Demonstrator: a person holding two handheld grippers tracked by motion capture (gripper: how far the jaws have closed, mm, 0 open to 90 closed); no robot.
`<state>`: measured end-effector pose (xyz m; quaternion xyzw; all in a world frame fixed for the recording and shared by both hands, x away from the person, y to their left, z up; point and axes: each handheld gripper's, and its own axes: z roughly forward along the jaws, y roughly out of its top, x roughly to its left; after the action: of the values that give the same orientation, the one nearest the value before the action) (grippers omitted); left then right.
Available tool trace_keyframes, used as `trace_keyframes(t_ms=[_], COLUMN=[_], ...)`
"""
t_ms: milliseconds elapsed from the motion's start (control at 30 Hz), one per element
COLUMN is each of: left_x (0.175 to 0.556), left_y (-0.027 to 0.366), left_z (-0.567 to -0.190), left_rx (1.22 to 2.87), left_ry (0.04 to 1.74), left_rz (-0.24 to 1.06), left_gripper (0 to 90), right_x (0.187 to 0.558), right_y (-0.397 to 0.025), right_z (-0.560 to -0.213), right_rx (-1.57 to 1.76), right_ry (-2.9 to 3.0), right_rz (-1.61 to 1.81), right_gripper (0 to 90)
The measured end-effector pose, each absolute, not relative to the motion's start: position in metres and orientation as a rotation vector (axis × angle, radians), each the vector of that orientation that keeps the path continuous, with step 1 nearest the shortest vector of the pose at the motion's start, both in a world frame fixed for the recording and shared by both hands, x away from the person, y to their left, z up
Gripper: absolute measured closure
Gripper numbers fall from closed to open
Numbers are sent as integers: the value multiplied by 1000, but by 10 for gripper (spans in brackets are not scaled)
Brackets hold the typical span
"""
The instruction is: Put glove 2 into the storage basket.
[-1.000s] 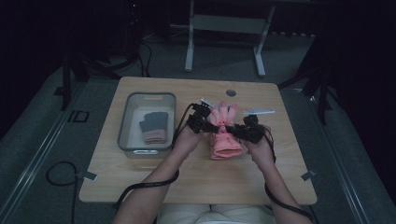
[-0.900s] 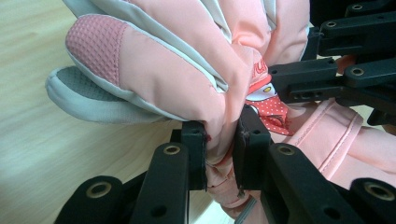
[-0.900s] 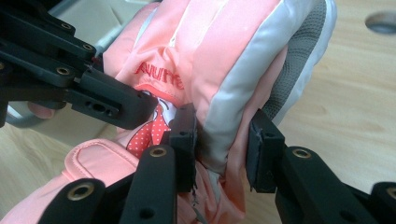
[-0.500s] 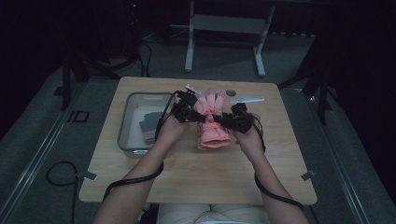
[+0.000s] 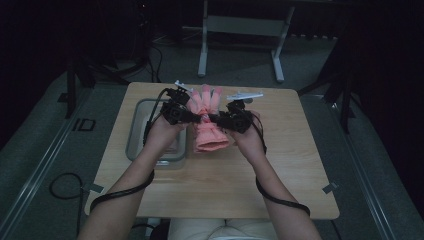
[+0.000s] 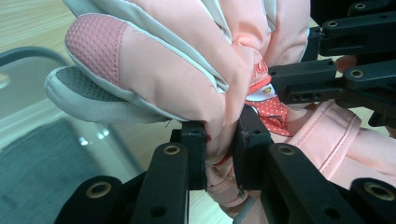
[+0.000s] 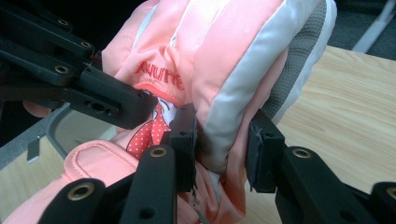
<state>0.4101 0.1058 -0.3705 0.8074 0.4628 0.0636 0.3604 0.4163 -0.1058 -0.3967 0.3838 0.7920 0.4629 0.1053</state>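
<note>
Centre of high view: pink glove (image 5: 207,122) held above table (image 5: 300,165), fingers toward frame top, cuff toward bottom. Left gripper (image 5: 192,116) on its left side, right gripper (image 5: 216,119) on its right. Clear bin (image 5: 134,135) at frame left, partly under left hand.

Left gripper view, bottom centre: jaws narrow, pinching glove (image 6: 187,74) fabric between pads; other gripper at upper right.

Right gripper view, bottom centre: jaws clamp glove (image 7: 224,70) edge, approx mid-width; other gripper at upper left, on same glove.

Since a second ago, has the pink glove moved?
Yes. The glove, held by both grippers, has shifted left toward the tray and slightly farther up the table.
</note>
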Motion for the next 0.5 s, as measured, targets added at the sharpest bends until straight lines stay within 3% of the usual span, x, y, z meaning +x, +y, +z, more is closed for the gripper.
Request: trace_keyframes(t_ms=[500], left_x=[405], left_y=[170], left_z=[-360], left_rx=[2052], left_ry=[1294], left_rz=[212], left_gripper=[765], right_x=[427], right_y=[-37], right_z=[-388], right_rx=[1052], right_ry=[2405], right_rz=[1385], right_gripper=[679])
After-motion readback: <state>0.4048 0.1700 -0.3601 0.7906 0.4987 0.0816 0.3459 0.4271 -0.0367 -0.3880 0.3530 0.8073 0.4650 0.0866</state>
